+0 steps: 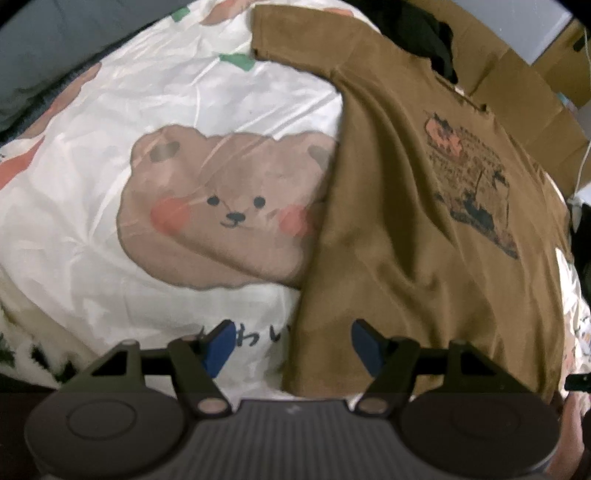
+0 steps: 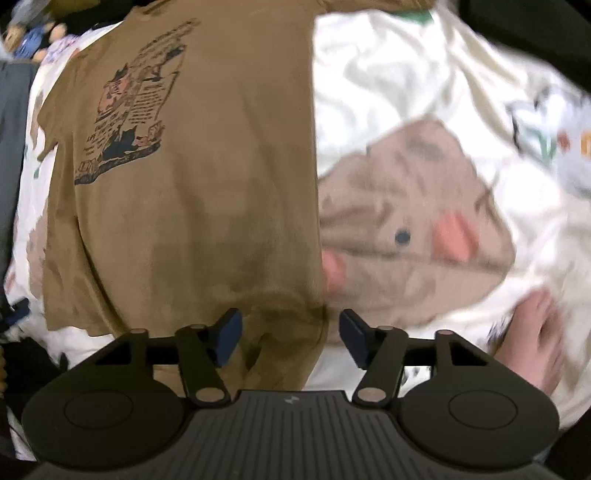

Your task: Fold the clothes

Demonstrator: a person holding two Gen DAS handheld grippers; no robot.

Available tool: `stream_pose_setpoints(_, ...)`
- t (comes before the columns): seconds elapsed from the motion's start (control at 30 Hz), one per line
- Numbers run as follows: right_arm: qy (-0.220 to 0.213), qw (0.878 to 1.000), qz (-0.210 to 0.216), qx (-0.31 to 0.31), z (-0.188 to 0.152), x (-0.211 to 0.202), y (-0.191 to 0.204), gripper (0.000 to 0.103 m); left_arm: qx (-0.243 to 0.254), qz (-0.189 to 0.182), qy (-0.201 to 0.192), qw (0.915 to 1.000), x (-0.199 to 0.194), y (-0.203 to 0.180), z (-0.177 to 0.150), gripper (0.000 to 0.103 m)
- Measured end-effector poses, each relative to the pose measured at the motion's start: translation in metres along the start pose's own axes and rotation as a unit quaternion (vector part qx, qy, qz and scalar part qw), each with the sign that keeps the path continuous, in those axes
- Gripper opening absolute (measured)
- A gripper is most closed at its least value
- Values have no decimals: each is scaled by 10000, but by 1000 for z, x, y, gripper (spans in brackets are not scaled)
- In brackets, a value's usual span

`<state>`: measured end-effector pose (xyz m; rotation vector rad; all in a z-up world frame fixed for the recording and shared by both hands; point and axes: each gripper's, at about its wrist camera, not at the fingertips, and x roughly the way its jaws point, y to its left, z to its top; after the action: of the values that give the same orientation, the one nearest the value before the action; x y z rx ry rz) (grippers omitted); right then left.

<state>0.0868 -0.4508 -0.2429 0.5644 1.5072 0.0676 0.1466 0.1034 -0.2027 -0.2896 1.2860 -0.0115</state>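
- The brown cotton short-sleeved T-shirt (image 1: 424, 229) lies spread flat, print side up, on a white bed cover printed with cartoon bears (image 1: 110, 155).
- The left gripper (image 1: 293, 347) hangs over the shirt's lower left corner: its blue-padded jaws stand apart, one pad over the white cover, the other over brown cloth, with the shirt's side edge running between them. Nothing is clamped.
- The right gripper (image 2: 290, 338) hangs over the lower right corner of the T-shirt (image 2: 192, 206); its jaws are also apart and straddle the shirt's right edge near the hem, one pad over brown cloth, the other over the bed cover (image 2: 406, 92). Whether the pads touch the fabric cannot be told.
- A bare foot (image 2: 535, 343) rests on the cover, near the right gripper's outer side.
- To the shirt's left the cover lies open and bare as far as a big bear face (image 1: 225, 210); to its right another bear face (image 2: 406, 221) sits just beside the edge.
- Beyond the collar stand cardboard boxes (image 1: 517, 85) and dark clothing (image 1: 436, 33).
- The shirt has a left sleeve stretched outward, soft creases across the body, and a chest print (image 1: 476, 184) in dark blue and orange.
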Motion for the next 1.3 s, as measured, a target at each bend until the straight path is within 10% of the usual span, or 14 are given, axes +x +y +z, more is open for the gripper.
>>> stream_pose_setpoints(0.13,217,9987,170,433,-7,13,-13,59,-155,-14,151,9998,14,2,-5,70)
stream_pose_setpoints(0.27,448,9985,81,315,-13,22,-12,16,-98,1,355,9993,30,0,-10,61)
stream_pose_setpoints(0.37,577,9983,7,122,-19,19,-12,7,-171,-7,420,9990,36,1,-10,55)
stream_pose_setpoints(0.77,608,9954,-629,-387,-18,7,-16,7,-328,81,286,9990,21,9,-2,33)
stream_pose_setpoints(0.93,625,9966,-527,-124,-14,-1,-26,16,-232,223,328,9989,23,6,0,59)
stream_pose_setpoints(1.07,563,9980,-279,73,-16,-3,-29,35,-273,57,461,9986,36,5,-7,59)
stream_pose_setpoints(1.3,510,9983,-272,51,-26,2,-25,38,-314,-117,584,9977,42,7,-10,6)
